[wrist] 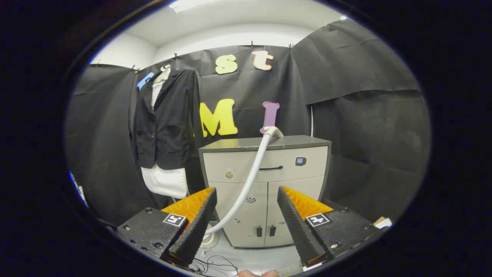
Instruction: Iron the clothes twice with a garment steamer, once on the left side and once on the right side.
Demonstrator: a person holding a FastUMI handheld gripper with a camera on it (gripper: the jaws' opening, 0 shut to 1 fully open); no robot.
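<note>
Black cloth walls close in the booth, with a white ceiling and wall showing above them. Against the back cloth stands a grey and beige cabinet (269, 181) with a drawer across its upper part and two doors below. To the side of the cabinet, well beyond the claw, hangs the clothing: a black jacket (165, 123) over a white shirt (166, 181), both on a hanger (164, 73) hooked high on the cloth. The shirt's collar shows at the open neck of the jacket and its hem hangs out below the jacket's lower edge.

The steamer head (273, 132) rests on the cabinet top, near its back edge, and its pale hose (250, 181) curves down across the front of the cabinet to the floor, where thin dark cables (215, 265) lie loose.

The claw (246, 219) is spread wide, its two orange-backed black fingers (196, 227) well apart and holding nothing. The lower run of the hose passes through the gap between them and slips behind the finger on the jacket's side, but it lies beyond the tips rather than in their grip. The steamer head sits far ahead of the claw, and the jacket hangs off to the side of the fingers.
</note>
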